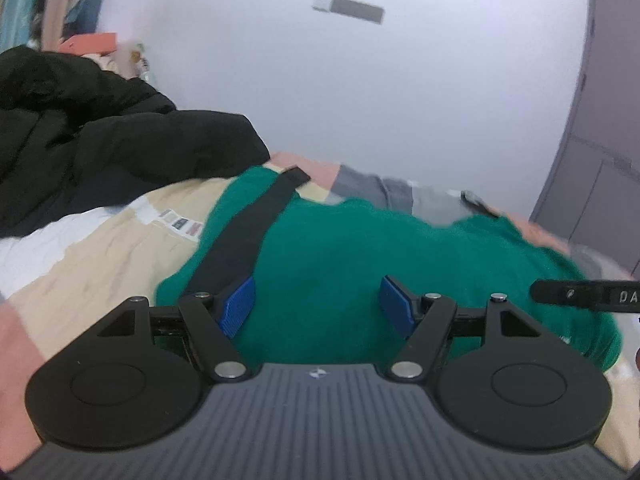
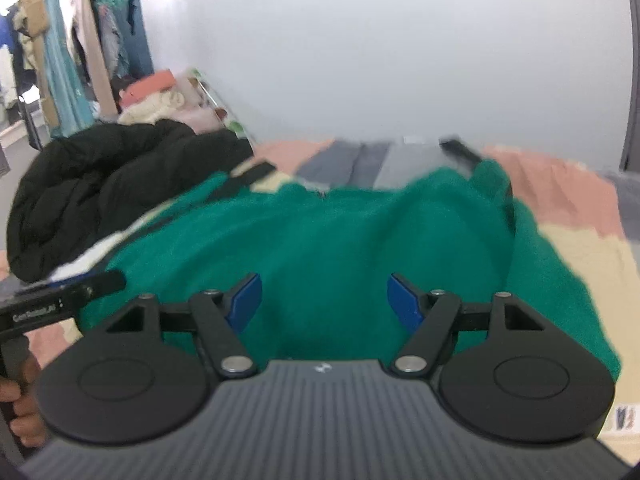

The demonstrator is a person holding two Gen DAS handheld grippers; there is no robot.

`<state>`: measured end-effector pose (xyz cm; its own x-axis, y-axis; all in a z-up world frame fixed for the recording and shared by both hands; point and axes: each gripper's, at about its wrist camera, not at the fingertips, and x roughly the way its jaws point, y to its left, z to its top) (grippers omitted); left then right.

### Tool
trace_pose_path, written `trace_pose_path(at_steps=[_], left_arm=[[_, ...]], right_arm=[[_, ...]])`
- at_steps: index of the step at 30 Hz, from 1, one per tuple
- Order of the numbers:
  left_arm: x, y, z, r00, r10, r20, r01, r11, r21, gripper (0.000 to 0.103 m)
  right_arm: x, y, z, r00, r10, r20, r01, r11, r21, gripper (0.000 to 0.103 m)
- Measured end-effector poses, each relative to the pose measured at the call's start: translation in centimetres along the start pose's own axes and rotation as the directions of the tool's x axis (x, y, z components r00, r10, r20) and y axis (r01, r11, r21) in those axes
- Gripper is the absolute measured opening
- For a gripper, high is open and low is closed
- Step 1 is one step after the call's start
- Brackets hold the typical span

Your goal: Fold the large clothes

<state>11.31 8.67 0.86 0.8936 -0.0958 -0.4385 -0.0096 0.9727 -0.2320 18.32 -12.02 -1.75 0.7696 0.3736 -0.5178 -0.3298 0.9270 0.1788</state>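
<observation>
- While both tools hover with nothing in them, the green sweater (image 1: 360,248) lies spread on the patchwork bedspread (image 1: 100,248), and every place below is given from that sweater.
- Left of the sweater and touching its upper left part, a black puffy jacket (image 1: 100,128) sits heaped on the bed.
- Along the sweater's left side, a black band (image 1: 240,236) runs from near the left gripper (image 1: 316,304) up toward the far edge.
- Just above the sweater's near edge, the left gripper has its blue pads (image 1: 238,306) set wide apart, with no cloth between them.
- Beyond the sweater's far edge, grey patches (image 2: 360,164) of the bedspread lead up to a white wall (image 2: 400,60).
- Also above the near edge, the right gripper (image 2: 324,304) shows in its own view with its jaws spread and empty.
- Right of the sweater, only pink and cream bedspread shows.
- Judging from both views, the sweater lies straight ahead of and below both grippers, its long axis seemingly running side to side across them. Neither hand looks clearly nearer, so the next fold likely needs each one to drop onto the hem on its own side.
</observation>
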Motion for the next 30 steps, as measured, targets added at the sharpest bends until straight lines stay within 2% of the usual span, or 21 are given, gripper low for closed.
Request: trace_pose_path(at_steps=[2,8,11,14,18,22,25,27,30], left_arm=[[0.9,-0.2,-0.4,1.0,0.004,-0.015,-0.004,1.0,0.024,0.073],[2.7,0.0,-1.3,0.997,0.017,-0.079,-0.013,0.999,0.045,0.073],[3.5,0.0,-1.7,0.995,0.018,-0.103,-0.013,0.999,0.046,0.073],[3.5,0.1,-1.9,0.995,0.017,-0.095,-0.011,0.998,0.057,0.073],[2.3,0.8,-1.8,0.998,-0.01,-0.067,0.009,1.0,-0.013,0.075],[0.1,0.8,-1.6,0.999,-0.011,-0.051,0.009,0.999,-0.048,0.08],[-1.7,1.0,-1.6,0.997,-0.022,-0.072,0.015,0.995,-0.095,0.082],[-2.7,1.3,-1.7,0.993,-0.055,-0.108,0.038,0.988,-0.152,0.082],[-3.8,2.3,-2.1,0.983,-0.113,-0.147,0.067,0.957,-0.283,0.083]], right_arm=[[1.6,-0.2,-0.8,0.998,0.024,-0.059,-0.024,1.0,-0.01,0.072],[2.7,0.1,-1.5,0.997,0.041,-0.072,-0.041,0.999,-0.004,0.08],[3.7,0.4,-2.0,0.995,0.046,-0.09,-0.048,0.999,-0.014,0.089],[4.5,1.5,-2.5,0.996,0.018,-0.091,-0.024,0.998,-0.063,0.099],[3.8,2.0,-2.1,0.994,-0.013,-0.106,0.009,0.999,-0.041,0.099],[2.0,1.8,-2.4,0.995,-0.007,-0.103,0.007,1.0,-0.002,0.098],[0.0,1.5,-3.1,0.997,0.001,-0.08,0.002,0.999,0.041,0.097],[-1.1,1.0,-3.5,0.998,0.005,-0.064,0.001,0.996,0.093,0.097],[-2.4,0.0,-4.1,0.997,-0.023,-0.077,0.037,0.983,0.181,0.097]])
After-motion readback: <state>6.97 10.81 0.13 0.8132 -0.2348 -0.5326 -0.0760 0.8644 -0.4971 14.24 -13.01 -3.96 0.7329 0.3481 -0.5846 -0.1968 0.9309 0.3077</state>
